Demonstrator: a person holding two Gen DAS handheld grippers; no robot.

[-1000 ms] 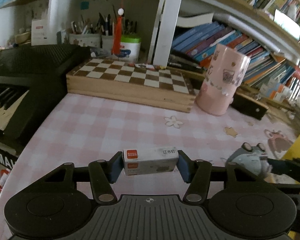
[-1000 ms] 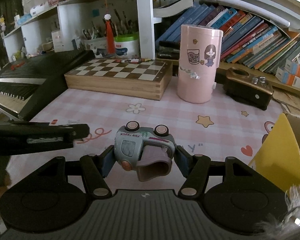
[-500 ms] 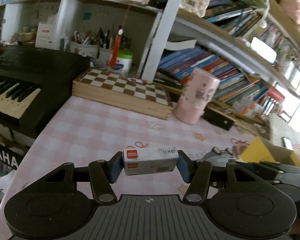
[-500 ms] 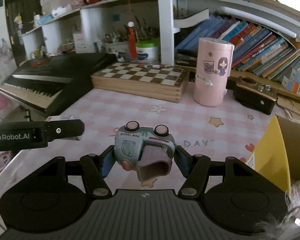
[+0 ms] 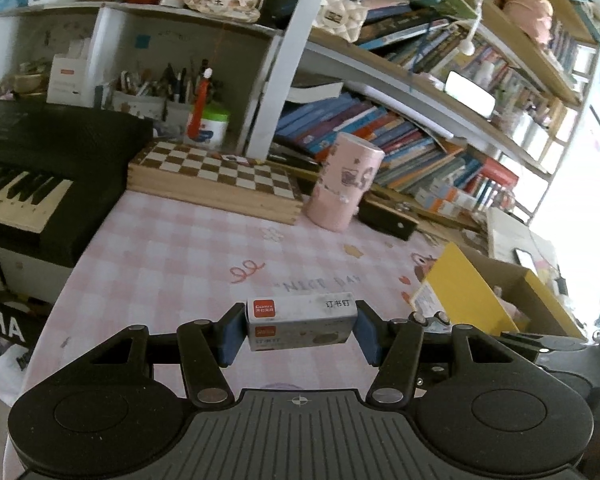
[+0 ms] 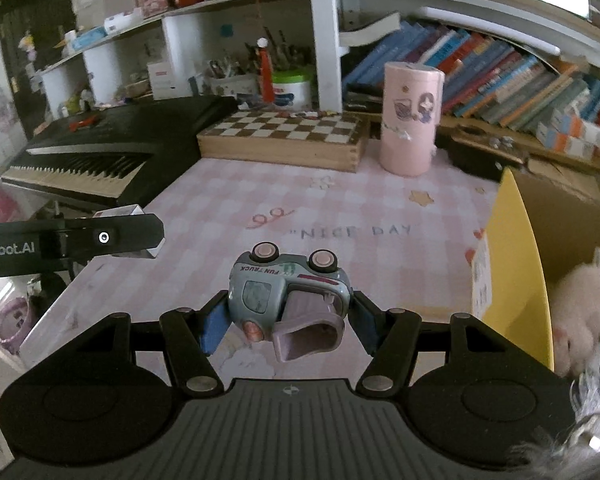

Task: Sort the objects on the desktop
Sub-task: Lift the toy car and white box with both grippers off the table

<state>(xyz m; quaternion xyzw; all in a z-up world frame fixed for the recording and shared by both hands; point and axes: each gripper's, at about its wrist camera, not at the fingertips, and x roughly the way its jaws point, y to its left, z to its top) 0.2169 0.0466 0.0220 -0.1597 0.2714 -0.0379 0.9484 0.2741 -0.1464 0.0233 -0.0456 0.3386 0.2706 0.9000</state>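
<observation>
A small white staple box with a red label is clamped between the blue pads of my left gripper, held up above the pink checked tablecloth. A grey toy truck lies upside down, wheels up, in my right gripper, which is shut on it. The left gripper also shows from the side at the left of the right wrist view, with the box's end poking out. A yellow cardboard box stands open at the right, with a pale plush toy inside.
At the back stand a wooden chessboard case and a pink cylinder in front of shelves of books. A black keyboard runs along the left edge. A dark box lies behind the cylinder.
Both grippers have pulled back and risen with their loads, so the table looks farther and more of the shelves shows. The yellow box has come into view at the right.
</observation>
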